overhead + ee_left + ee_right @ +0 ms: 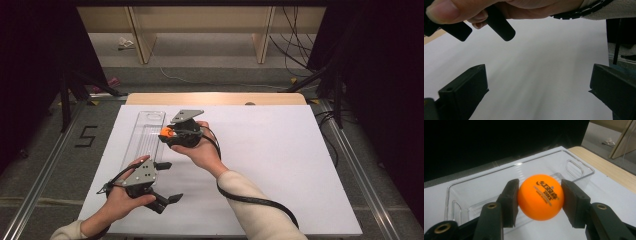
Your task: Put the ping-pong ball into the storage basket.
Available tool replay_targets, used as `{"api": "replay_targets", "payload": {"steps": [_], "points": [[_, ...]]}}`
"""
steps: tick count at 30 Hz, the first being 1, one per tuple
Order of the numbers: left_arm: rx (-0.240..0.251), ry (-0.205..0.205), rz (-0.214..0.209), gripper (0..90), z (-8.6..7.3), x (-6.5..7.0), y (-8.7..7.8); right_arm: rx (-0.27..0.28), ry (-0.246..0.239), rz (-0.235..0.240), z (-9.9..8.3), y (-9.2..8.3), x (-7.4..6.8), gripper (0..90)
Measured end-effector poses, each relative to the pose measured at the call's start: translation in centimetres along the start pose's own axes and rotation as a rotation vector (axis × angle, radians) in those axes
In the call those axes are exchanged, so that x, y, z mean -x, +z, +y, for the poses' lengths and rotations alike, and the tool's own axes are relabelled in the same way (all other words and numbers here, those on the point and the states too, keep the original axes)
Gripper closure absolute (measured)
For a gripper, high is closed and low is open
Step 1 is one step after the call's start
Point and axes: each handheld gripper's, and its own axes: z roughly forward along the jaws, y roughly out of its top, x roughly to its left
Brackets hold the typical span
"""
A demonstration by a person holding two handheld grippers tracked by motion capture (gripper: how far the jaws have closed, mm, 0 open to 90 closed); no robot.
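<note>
The left hand-held gripper (167, 182) rests low on the white desk (280, 165), its jaws spread wide with nothing between them. Just beyond it lies a clear plastic tray (499, 182). The right hand-held gripper (540, 197) is clamped on an orange ball (540, 196), which sits between its pads, just before the tray.

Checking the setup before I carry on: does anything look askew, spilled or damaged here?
Nothing stands out. The right gripper is shut on an intact orange ping-pong ball beside the clear plastic tray, which lies flat and empty on the white table. The left gripper is open with nothing between its jaws.
</note>
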Motion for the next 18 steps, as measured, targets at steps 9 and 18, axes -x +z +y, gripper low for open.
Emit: {"api": "replay_targets", "payload": {"steps": [9, 18], "points": [[-0.002, 0.001, -0.001, 1.0, 0.0, -0.02, -0.02, -0.001, -0.001, 0.002, 0.28, 0.46, -0.03, 51.5], [0.0, 0.002, 0.0, 1.0, 0.0, -0.01, -0.02, -0.002, -0.002, 0.007, 0.6, 0.8, -0.11, 51.5]]}}
